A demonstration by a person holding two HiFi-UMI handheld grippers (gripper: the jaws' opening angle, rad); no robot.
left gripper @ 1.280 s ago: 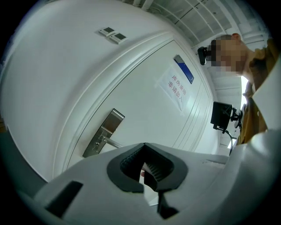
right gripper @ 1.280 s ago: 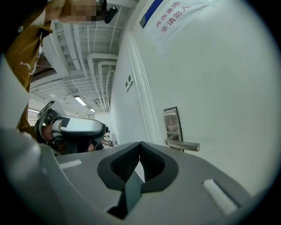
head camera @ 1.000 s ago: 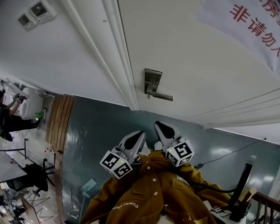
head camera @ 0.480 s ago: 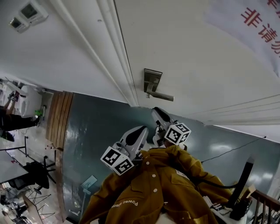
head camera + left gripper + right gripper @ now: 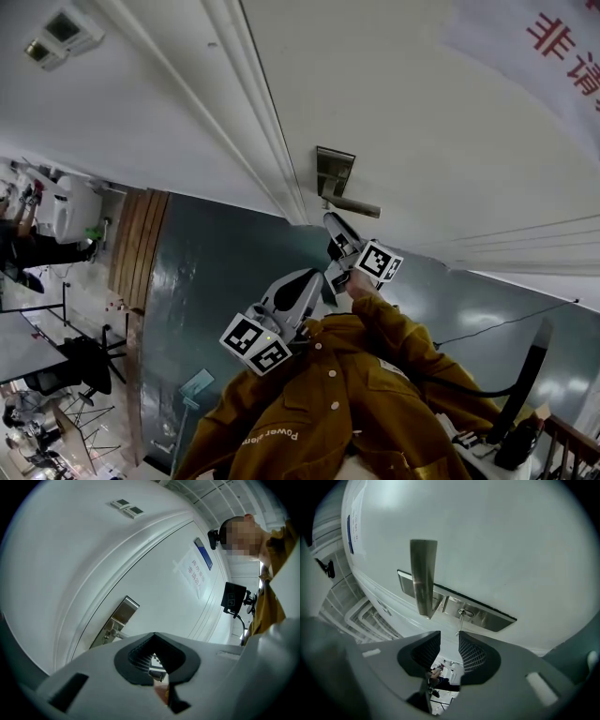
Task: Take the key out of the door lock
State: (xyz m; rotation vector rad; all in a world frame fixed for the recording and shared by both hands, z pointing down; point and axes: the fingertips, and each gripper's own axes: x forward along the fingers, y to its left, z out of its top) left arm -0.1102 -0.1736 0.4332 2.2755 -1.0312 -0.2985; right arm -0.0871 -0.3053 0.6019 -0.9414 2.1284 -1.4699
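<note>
Two tongs up at the door (image 5: 422, 112). The right tongs (image 5: 449, 641) are opening, nothing between them. The key (image 5: 461, 613) sits in the lock plate (image 5: 487, 616), at 12 o'clock just off the tips. The left tongs (image 5: 154, 638) are clenched, empty, and sit at 7 o'clock from the right ones.

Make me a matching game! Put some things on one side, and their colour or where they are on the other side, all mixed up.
Things:
1. key
2. door
3. jacket
4. left hand-held gripper

Colour, place or state:
A. white
B. mustard yellow
C. jaws together, nothing held
D. stuck in the lock plate

Right pairs: 1-D, 2-A, 3-B, 4-C.
</note>
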